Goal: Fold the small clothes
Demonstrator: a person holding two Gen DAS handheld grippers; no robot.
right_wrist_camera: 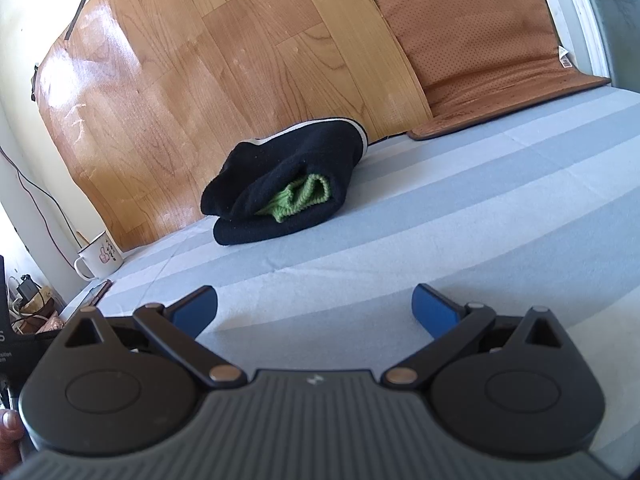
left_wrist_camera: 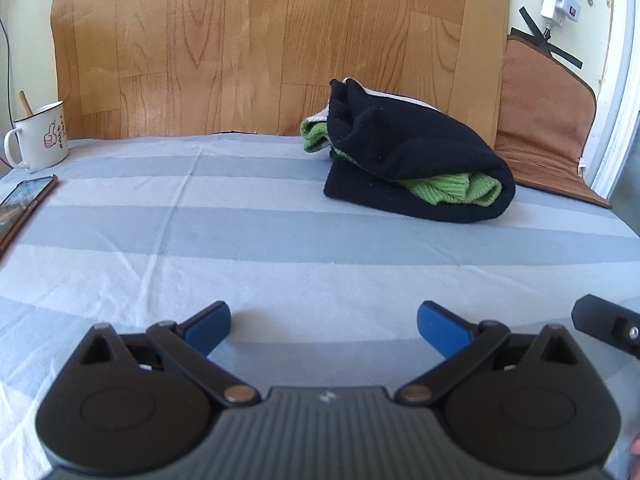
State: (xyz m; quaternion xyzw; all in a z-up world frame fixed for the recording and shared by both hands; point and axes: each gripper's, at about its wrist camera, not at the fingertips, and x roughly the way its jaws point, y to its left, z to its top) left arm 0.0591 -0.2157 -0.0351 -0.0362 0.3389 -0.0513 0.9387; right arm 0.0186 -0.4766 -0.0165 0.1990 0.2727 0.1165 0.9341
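A folded bundle of small clothes (left_wrist_camera: 416,156) lies on the striped sheet near the wooden panel: a black knit garment wrapped around a green one (left_wrist_camera: 456,188). In the right wrist view the same bundle (right_wrist_camera: 288,184) sits ahead and slightly left, with green knit (right_wrist_camera: 304,196) showing in its open side. My left gripper (left_wrist_camera: 324,326) is open, well short of the bundle, with nothing between its blue pads. My right gripper (right_wrist_camera: 316,308) is also open and holds nothing, hovering over the sheet. A black part of the right gripper (left_wrist_camera: 608,326) shows at the left wrist view's right edge.
A white enamel mug (left_wrist_camera: 38,136) with a wooden stick stands at the far left by the wall, a phone (left_wrist_camera: 24,204) beside it. A brown perforated mat (left_wrist_camera: 548,128) leans at the back right. A wood-grain panel (left_wrist_camera: 260,40) backs the sheet (left_wrist_camera: 240,240).
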